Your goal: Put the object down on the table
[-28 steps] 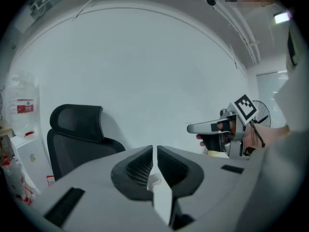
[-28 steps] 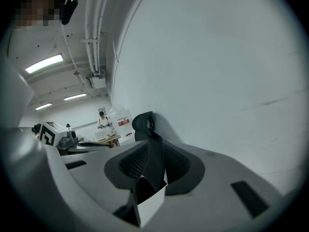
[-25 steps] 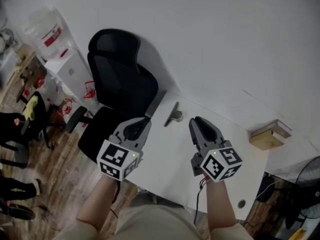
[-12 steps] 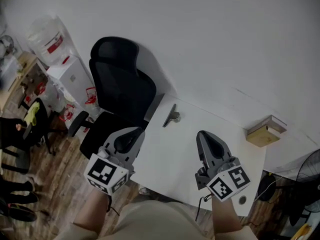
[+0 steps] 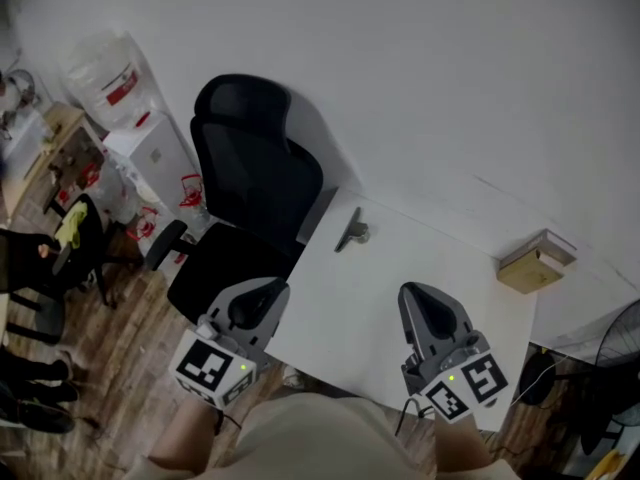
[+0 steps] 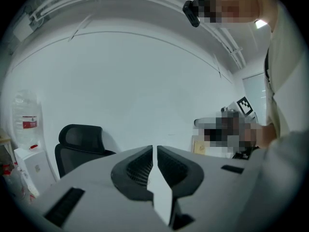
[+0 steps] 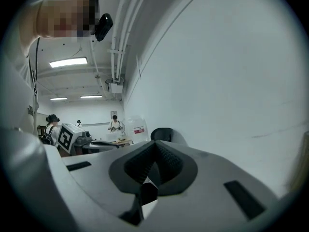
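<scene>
The slim grey metal object [image 5: 351, 231] lies flat on the smooth white table [image 5: 440, 248] — near its far edge, well apart from both tools. Left gripper [image 5: 265, 293] and right gripper [image 5: 415, 298] are closed, ribbed pads together, empty.

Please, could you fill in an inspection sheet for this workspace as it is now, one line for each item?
Surface: white table, plain top.
Job's things: metal clip-like object lies on the table's far part, apart from both grippers.
Clutter: small wooden box at the far right corner.
Grippers: left gripper, tongs closed to a thin slit, empty; right gripper, tongs shut, empty.
Cables: dark cord hangs below the head camera.
Surroundings: black office chair left of the table; water dispenser; wooden floor; white wall.
</scene>
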### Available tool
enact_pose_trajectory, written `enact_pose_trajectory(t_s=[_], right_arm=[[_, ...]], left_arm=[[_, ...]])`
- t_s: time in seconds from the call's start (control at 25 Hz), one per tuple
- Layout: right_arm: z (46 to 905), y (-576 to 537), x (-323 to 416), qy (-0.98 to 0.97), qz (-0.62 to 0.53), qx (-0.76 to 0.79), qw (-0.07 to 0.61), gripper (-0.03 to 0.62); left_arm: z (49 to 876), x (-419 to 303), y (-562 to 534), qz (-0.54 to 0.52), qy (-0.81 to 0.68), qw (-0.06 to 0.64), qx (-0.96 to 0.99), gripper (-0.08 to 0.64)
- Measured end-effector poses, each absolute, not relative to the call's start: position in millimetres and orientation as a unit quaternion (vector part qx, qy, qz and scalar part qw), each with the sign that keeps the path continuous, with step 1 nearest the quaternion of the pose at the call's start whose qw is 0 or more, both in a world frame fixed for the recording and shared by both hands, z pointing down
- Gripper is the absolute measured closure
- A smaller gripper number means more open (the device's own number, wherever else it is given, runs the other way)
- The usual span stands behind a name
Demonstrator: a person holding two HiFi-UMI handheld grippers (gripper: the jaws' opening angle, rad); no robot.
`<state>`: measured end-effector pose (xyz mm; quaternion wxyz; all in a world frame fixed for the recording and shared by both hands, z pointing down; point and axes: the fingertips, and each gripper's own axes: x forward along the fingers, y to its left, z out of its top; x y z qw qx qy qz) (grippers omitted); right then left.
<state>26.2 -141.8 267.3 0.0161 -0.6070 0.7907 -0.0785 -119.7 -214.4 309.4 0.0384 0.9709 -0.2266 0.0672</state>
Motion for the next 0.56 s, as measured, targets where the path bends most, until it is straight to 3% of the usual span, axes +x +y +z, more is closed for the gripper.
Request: enact_pose_trajectory(t_s=[0.56], right_arm=[[265.8,-151.1,-3.3,0.81,-0.07,-0.582,0.017,0.571]], left_arm=[[301.8,-147.3,-219.6,0.067,-0.25,0.027,0.966,0.517]])
